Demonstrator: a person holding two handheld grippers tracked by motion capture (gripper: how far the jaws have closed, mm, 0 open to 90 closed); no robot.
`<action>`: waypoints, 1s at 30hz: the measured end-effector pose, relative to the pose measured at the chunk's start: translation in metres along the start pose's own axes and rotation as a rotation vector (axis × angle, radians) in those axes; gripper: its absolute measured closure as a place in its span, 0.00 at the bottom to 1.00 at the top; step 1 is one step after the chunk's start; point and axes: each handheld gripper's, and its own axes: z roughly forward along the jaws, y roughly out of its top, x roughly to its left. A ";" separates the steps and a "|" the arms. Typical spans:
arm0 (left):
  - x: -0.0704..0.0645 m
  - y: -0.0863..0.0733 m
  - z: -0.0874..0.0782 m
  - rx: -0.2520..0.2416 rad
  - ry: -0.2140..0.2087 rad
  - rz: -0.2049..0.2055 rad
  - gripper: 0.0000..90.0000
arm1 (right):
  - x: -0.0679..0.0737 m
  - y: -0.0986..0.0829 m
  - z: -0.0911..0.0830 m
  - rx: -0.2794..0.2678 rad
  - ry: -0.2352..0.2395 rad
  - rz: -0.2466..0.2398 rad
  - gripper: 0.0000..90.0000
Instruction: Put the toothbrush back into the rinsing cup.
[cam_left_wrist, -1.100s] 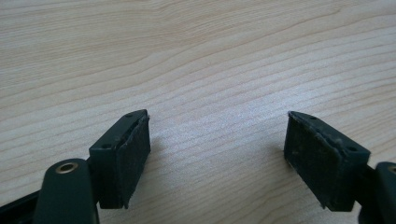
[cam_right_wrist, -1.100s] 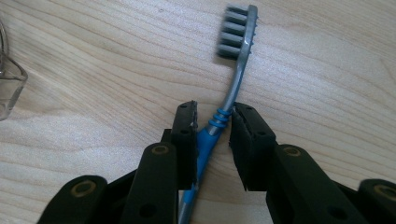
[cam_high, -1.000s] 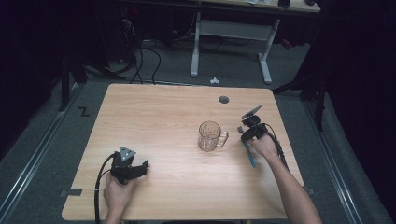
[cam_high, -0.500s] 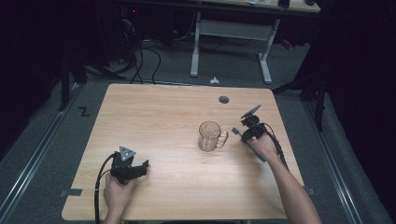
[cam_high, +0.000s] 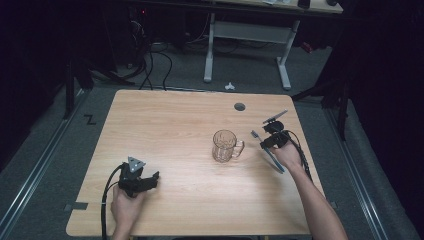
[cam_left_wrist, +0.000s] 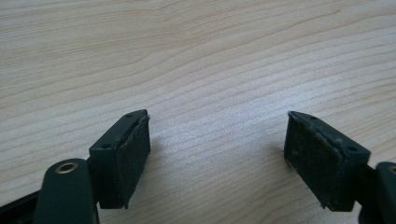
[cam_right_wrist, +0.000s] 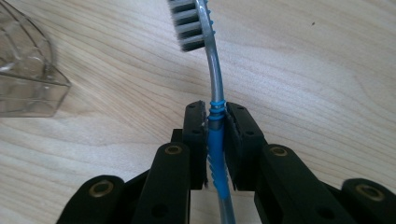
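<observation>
Both grippers are black: the left gripper (cam_high: 154, 176) carries a grey three-cornered plate (cam_high: 135, 164) and trailing cable (cam_high: 105, 200); the right gripper (cam_right_wrist: 215, 116) shows brass-ringed screw holes behind its pads.

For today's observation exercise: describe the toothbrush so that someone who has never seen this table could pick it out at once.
Start at the wooden table and find the clear glass mug near its middle. Just right of the mug's handle, the right hand-held gripper is clamped on the toothbrush. It is the one slim blue and clear stick there, with grey bristles towards the mug.
</observation>
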 end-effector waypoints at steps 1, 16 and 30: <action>0.000 0.000 0.000 0.000 0.000 0.000 0.26 | 0.000 0.000 -0.003 -0.012 0.008 0.002 0.88; 0.000 0.000 0.000 0.000 0.000 0.001 0.26 | 0.007 -0.008 -0.036 -0.160 0.060 -0.010 0.88; 0.000 0.000 0.000 0.000 0.001 0.001 0.26 | 0.010 -0.019 -0.053 -0.281 0.184 -0.006 0.88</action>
